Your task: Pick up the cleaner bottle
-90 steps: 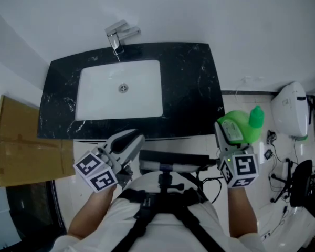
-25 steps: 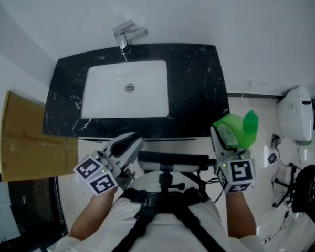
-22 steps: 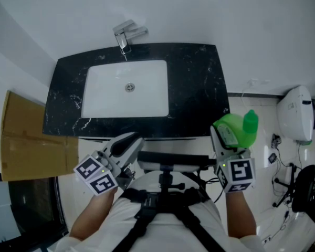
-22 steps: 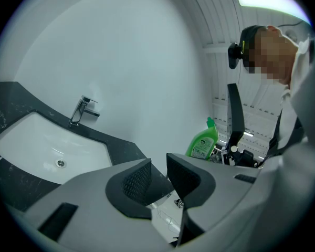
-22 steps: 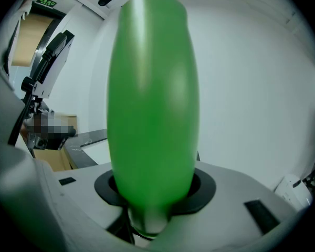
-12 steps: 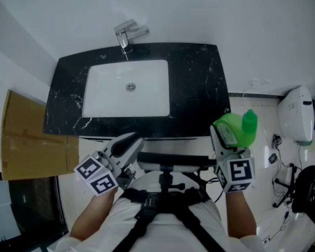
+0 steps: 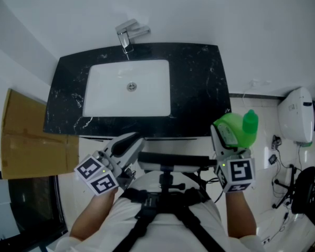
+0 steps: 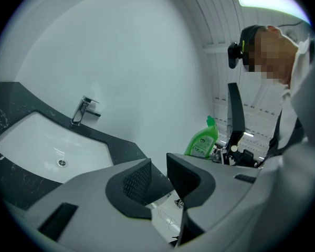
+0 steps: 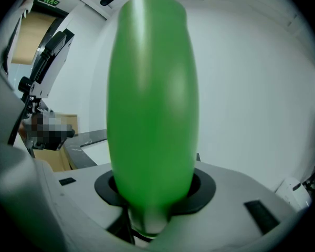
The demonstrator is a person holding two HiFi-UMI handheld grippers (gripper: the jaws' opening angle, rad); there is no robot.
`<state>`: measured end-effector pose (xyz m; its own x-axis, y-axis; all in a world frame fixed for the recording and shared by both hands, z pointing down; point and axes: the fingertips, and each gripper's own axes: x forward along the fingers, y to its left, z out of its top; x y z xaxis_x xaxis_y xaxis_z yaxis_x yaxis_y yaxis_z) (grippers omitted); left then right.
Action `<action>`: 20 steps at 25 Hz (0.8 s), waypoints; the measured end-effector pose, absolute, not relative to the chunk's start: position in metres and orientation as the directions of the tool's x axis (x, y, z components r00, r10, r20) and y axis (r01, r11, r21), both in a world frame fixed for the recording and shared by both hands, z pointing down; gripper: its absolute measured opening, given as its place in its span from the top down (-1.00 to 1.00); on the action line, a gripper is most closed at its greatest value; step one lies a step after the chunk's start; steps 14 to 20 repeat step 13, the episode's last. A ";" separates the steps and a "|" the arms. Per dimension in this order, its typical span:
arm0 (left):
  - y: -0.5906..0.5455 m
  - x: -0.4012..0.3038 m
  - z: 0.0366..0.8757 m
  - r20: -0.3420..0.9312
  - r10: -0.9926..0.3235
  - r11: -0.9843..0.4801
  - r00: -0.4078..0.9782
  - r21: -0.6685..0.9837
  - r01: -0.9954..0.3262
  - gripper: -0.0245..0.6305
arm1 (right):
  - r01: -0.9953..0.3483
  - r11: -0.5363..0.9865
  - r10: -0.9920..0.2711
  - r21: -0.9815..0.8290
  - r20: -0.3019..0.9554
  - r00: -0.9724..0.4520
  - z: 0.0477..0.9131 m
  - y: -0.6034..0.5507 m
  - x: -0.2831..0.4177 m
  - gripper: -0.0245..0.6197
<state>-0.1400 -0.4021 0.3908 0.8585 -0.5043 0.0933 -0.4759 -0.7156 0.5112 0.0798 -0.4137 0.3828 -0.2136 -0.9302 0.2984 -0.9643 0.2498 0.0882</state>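
Observation:
The cleaner bottle (image 7: 235,130) is bright green with a green cap and a label. It is off the counter, in the air to the right of the black countertop's front corner. My right gripper (image 7: 228,140) is shut on the bottle's body, which fills the right gripper view (image 9: 152,104) between the jaws (image 9: 155,193). My left gripper (image 7: 127,140) is in front of the counter, open with nothing between its pads (image 8: 158,175). The left gripper view also catches the bottle (image 8: 202,140) off to the right.
A black marble countertop (image 7: 197,88) holds a white sink (image 7: 97,70) with a chrome faucet (image 7: 127,35) at the back wall. Cardboard (image 7: 26,135) leans at the left. A white appliance (image 7: 295,114), cables and a chair base (image 7: 304,188) are at the right.
Since the earliest frame my right gripper and the bottle have shifted slightly left, toward the counter's corner. Over the last second nothing has visibly moved.

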 end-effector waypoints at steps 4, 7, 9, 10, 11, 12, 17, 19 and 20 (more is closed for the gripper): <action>-0.401 -0.140 0.391 0.093 -0.504 -0.716 0.859 0.511 -0.476 0.64 | -0.965 0.248 -0.928 0.087 0.306 -0.211 0.383 -0.413 0.080 0.39; -0.400 -0.139 0.390 0.092 -0.504 -0.715 0.859 0.513 -0.475 0.64 | -0.963 0.255 -0.930 0.091 0.296 -0.218 0.383 -0.413 0.080 0.39; -0.400 -0.138 0.390 0.091 -0.503 -0.716 0.859 0.513 -0.474 0.64 | -0.963 0.254 -0.930 0.090 0.298 -0.217 0.383 -0.413 0.081 0.39; -0.400 -0.138 0.391 0.091 -0.503 -0.716 0.860 0.513 -0.473 0.64 | -0.964 0.251 -0.929 0.087 0.301 -0.214 0.383 -0.413 0.081 0.39; -0.400 -0.138 0.391 0.092 -0.502 -0.716 0.860 0.513 -0.473 0.64 | -0.965 0.248 -0.928 0.085 0.306 -0.211 0.384 -0.412 0.081 0.39; -0.399 -0.138 0.391 0.092 -0.502 -0.716 0.860 0.513 -0.473 0.64 | -0.966 0.246 -0.928 0.084 0.310 -0.209 0.384 -0.412 0.081 0.39; -0.399 -0.138 0.391 0.092 -0.502 -0.716 0.860 0.513 -0.473 0.64 | -0.966 0.245 -0.927 0.083 0.313 -0.208 0.384 -0.412 0.081 0.39; -0.399 -0.138 0.391 0.092 -0.502 -0.716 0.860 0.513 -0.473 0.64 | -0.966 0.245 -0.927 0.083 0.313 -0.208 0.384 -0.412 0.081 0.39; -0.399 -0.138 0.391 0.092 -0.502 -0.716 0.860 0.513 -0.473 0.64 | -0.966 0.245 -0.927 0.083 0.313 -0.208 0.384 -0.412 0.081 0.39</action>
